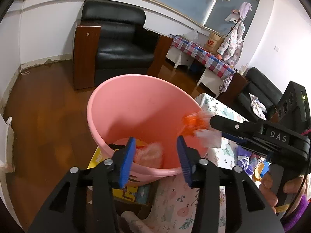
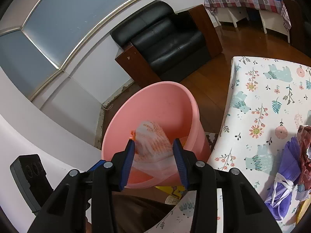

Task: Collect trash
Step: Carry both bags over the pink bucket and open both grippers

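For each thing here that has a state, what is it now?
Pink bucket: upright, already holding some trash.
Orange-white net wrapper: gripped over the bucket, blurred.
Right claw: shut on the wrapper.
Left claw: open, holding nothing.
Purple mask: lying on the table.

Pink round bucket [image 2: 155,97]: smooth plastic, soft sheen on the inner wall.
Orange-and-white net bag [image 2: 153,143]: fine mesh, translucent, crumpled.
Gripper pads [image 1: 127,160]: blue, ribbed, matt, on black matt plastic arms with bright metal pins.
Floral tablecloth [image 2: 272,101]: printed, smooth, matt.
Black armchair [image 1: 120,36]: glossy leather look, dark wood side panels.
Floor [image 1: 48,106]: brown wood, glossy.
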